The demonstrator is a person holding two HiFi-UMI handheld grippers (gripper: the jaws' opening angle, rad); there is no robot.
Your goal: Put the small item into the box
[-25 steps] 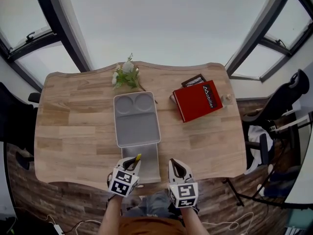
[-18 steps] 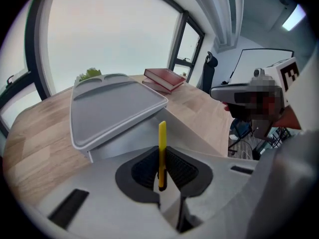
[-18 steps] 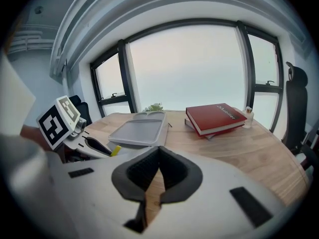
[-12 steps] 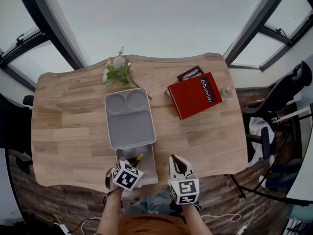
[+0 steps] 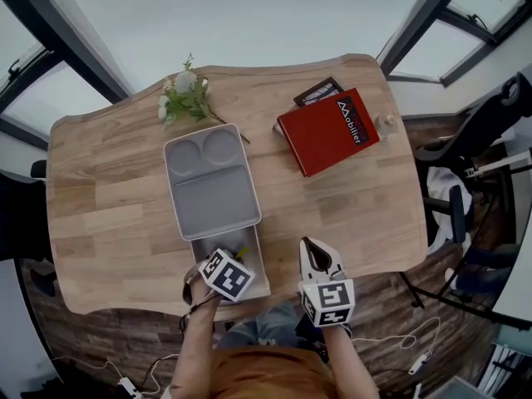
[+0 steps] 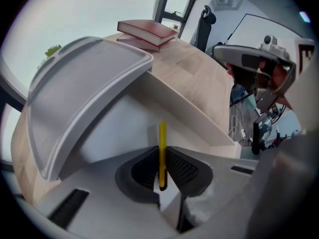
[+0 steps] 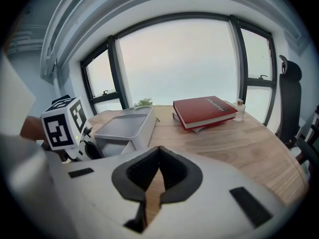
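Note:
A grey box (image 5: pixel 209 191) lies on the wooden table, its lid (image 6: pixel 84 83) slid back so the near end (image 5: pixel 235 260) is open. My left gripper (image 5: pixel 238 258) hangs over that open end, shut on a thin yellow stick (image 6: pixel 162 151) that points down into the pale inside (image 6: pixel 144 108) of the box. In the head view the yellow stick (image 5: pixel 242 253) shows just past the marker cube. My right gripper (image 5: pixel 309 245) hovers at the table's near edge, right of the box, shut with nothing in it (image 7: pixel 159 158).
A red book (image 5: pixel 327 131) lies on a darker book at the far right, with a small bottle (image 5: pixel 384 123) beside it. White flowers (image 5: pixel 184 98) lie behind the box. An office chair (image 5: pixel 478 140) stands past the table's right edge.
My left gripper has moved forward and tilted over the box's open end, still holding the yellow stick. The right gripper has stayed at the near edge.

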